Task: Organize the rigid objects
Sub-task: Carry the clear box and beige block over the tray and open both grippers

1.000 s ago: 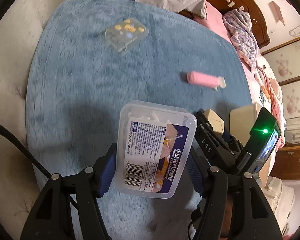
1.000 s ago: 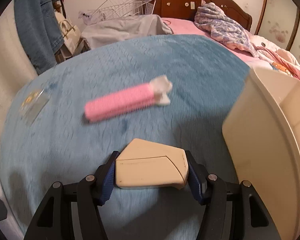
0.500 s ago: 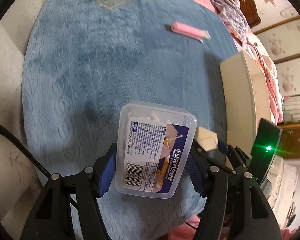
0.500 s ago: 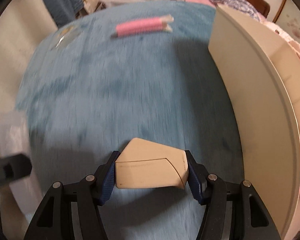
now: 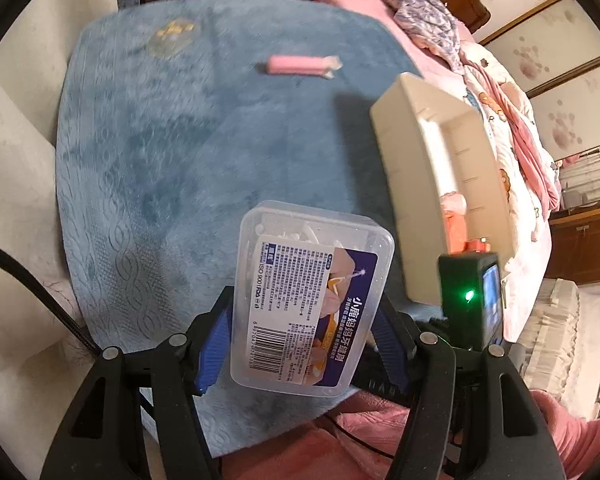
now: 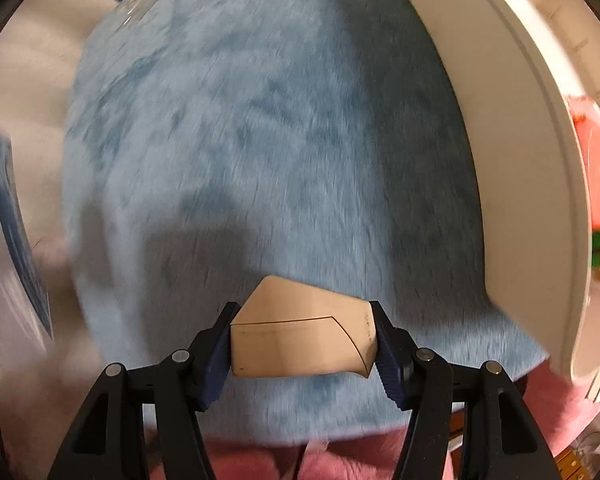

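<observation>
My left gripper [image 5: 300, 332] is shut on a clear plastic floss-pick box [image 5: 308, 304] with a blue and white label, held above the blue plush blanket [image 5: 160, 168]. My right gripper [image 6: 302, 342] is shut on a beige angular block [image 6: 300, 336] above the same blanket [image 6: 260, 140]. A cream storage bin stands to the right [image 5: 432, 184], [image 6: 512, 152], with pink and coloured items inside. A pink stick with white tips [image 5: 300, 65] and a clear flat packet [image 5: 172, 38] lie farther back on the blanket.
The right gripper's camera body with a green light [image 5: 470, 296] shows at the right of the left wrist view. A pink bedspread [image 5: 500, 92] and crumpled clothes [image 5: 424, 4] lie beyond the bin. Pink fabric [image 6: 260, 460] borders the blanket's near edge.
Both grippers have drawn back and up from the blanket with their loads still held. The right gripper tipped downward and swung toward the bin, whose inside now shows.
</observation>
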Motion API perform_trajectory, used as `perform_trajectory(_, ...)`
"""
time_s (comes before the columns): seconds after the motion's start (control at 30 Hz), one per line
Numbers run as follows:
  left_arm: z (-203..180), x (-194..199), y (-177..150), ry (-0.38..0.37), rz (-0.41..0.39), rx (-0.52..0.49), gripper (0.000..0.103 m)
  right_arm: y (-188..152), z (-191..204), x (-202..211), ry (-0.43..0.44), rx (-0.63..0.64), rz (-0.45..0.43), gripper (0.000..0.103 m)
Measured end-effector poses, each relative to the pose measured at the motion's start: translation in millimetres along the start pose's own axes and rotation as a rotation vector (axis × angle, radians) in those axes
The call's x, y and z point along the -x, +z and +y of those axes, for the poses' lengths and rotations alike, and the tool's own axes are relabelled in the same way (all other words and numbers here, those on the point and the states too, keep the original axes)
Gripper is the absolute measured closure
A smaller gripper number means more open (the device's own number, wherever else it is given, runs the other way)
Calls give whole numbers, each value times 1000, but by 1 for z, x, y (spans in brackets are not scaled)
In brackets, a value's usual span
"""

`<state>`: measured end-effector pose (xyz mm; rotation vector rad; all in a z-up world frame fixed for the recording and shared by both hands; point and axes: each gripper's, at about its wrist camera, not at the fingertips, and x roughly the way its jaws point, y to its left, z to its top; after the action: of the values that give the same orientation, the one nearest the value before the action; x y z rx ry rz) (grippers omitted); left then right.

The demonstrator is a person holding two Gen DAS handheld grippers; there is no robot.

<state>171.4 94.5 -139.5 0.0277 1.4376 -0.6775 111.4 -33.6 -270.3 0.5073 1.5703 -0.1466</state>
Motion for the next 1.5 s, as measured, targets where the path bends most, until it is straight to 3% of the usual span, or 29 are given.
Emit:
perform_trajectory(0.1, -17, 9, 0, -4, -19, -1, 36, -14, -3, 12, 43, 63, 51, 40)
perform_trajectory(0.3, -54, 27, 2, -28, -80, 11, 36, -22, -5, 60, 136, 228, 59, 40)
perform_trajectory(0.5, -95, 35, 14, -65, -163, 0, 35, -19, -18, 113, 122, 401, -31, 40)
perform_trajectory(0.73, -139, 26, 31, -109, -233, -31, 35, -16, -57, 157, 39, 467, -136, 40)
perform_trajectory(0.97, -177, 6, 39, -158, -268, -74, 35, 9, -113, 179, -7, 407, -177, 40)
perform_trajectory(1.17, -196, -16, 44, -174, -270, -63, 35, 37, -167, 182, -15, 280, -167, 40)
perform_trajectory(1.43, -227, -31, 46, -121, -259, -124, 34, 73, -224, 184, 90, 83, -125, 39)
perform_trajectory(1.5, -231, -34, 47, -129, -250, -116, 28, 80, -236, 182, 128, 23, -120, 29)
